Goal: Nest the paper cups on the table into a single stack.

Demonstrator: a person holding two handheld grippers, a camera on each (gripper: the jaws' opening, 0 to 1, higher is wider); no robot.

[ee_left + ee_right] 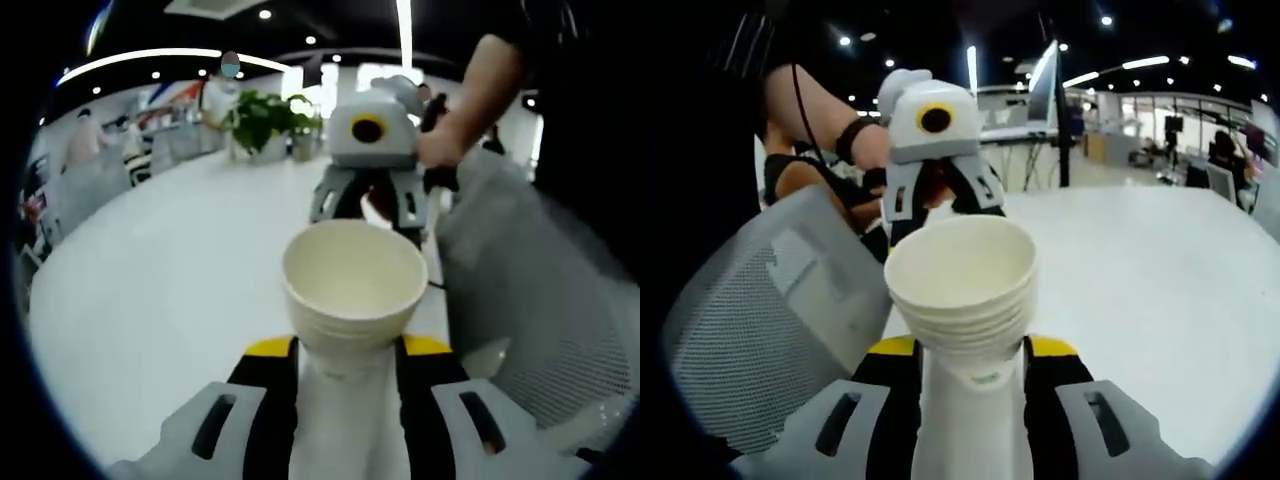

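In the left gripper view, the left gripper (345, 365) points level over the white table (170, 300), its black, yellow-tipped jaws closed narrow on a single cream paper cup (354, 288), mouth toward the camera. Beyond it the right gripper (372, 190) faces back, a bare hand (447, 143) on its grip; a grey mesh chair back (540, 290) stands at right. In the right gripper view, the right gripper (970, 365) clamps a nested stack of cream paper cups (962, 290), perhaps five rims, held above the table edge. Behind, the left gripper (937, 165) faces it.
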